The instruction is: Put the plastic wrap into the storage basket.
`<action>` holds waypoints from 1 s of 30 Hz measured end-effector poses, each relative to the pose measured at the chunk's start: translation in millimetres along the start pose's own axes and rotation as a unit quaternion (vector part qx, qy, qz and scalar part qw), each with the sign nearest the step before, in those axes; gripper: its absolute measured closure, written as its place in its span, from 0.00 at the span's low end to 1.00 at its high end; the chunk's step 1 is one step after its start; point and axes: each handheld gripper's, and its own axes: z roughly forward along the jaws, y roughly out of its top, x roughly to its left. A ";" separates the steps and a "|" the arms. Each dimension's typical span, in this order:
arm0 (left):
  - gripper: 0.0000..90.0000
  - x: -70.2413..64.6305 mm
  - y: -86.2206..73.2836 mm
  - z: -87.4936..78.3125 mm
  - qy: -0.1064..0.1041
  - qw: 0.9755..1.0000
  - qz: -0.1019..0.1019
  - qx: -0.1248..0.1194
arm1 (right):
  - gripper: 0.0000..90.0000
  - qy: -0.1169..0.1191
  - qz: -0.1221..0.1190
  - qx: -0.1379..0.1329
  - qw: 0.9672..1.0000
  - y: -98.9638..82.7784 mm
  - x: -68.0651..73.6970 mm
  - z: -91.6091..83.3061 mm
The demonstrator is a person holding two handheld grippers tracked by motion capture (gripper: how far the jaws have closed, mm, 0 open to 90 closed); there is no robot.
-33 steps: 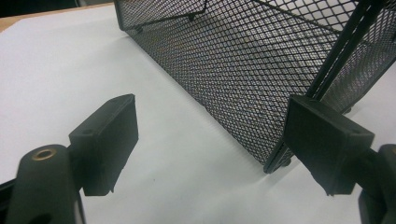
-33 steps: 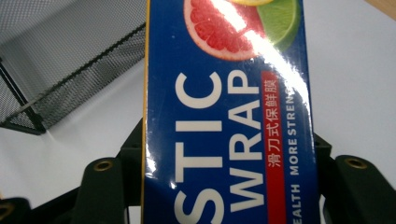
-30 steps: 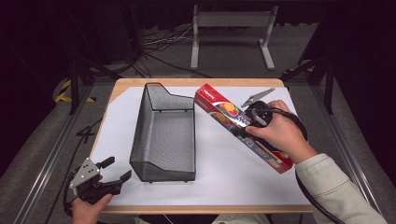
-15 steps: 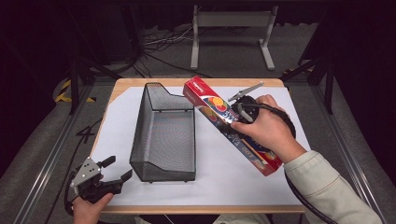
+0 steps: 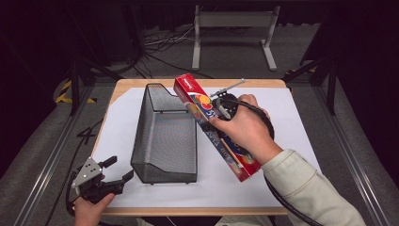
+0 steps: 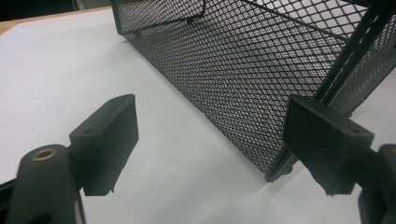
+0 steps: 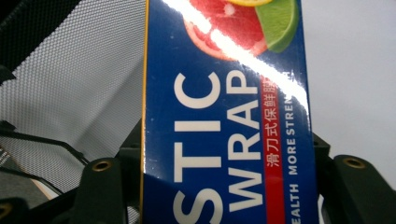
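I have the box (image 5: 214, 123) clamped across its width in the right gripper (image 5: 225, 109), both jaws pressing its long sides in the right gripper view, where the box (image 7: 224, 130) runs straight up between them. It is off the table and tilted, red end high and just over the right rim of the basket (image 5: 164, 136); the other end hangs lower, toward me, over the white sheet (image 5: 282, 122).

What the next move turns on: the basket lies directly to the left of the box, and its long axis runs away from me, while the box's long axis sits skewed to it, far end leaning left. To drop in cleanly, I judge the box needs turning until the 2 axes line up.

My right hand (image 5: 247, 132) wraps over the gripper, forearm coming in from the lower right. The left gripper (image 5: 106, 176) rests by the basket's near left corner, jaws apart with nothing between them, aimed at the mesh (image 6: 243, 79). The right is the nearer arm for the job.
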 end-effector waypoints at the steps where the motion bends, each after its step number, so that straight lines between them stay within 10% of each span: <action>1: 0.21 0.0 -0.1 -0.1 0.000 1.000 0.000 -0.001 | 0.45 0.004 0.002 0.003 1.000 1.8 2.0 2.5; 11: 0.21 0.6 -1.5 -3.2 0.002 1.000 -0.001 -0.002 | 0.45 0.037 0.016 0.031 0.999 16.6 21.1 37.8; 30: 0.21 1.8 -3.1 -4.1 0.002 1.000 -0.003 -0.004 | 0.44 0.030 0.048 0.061 0.996 35.2 47.7 82.9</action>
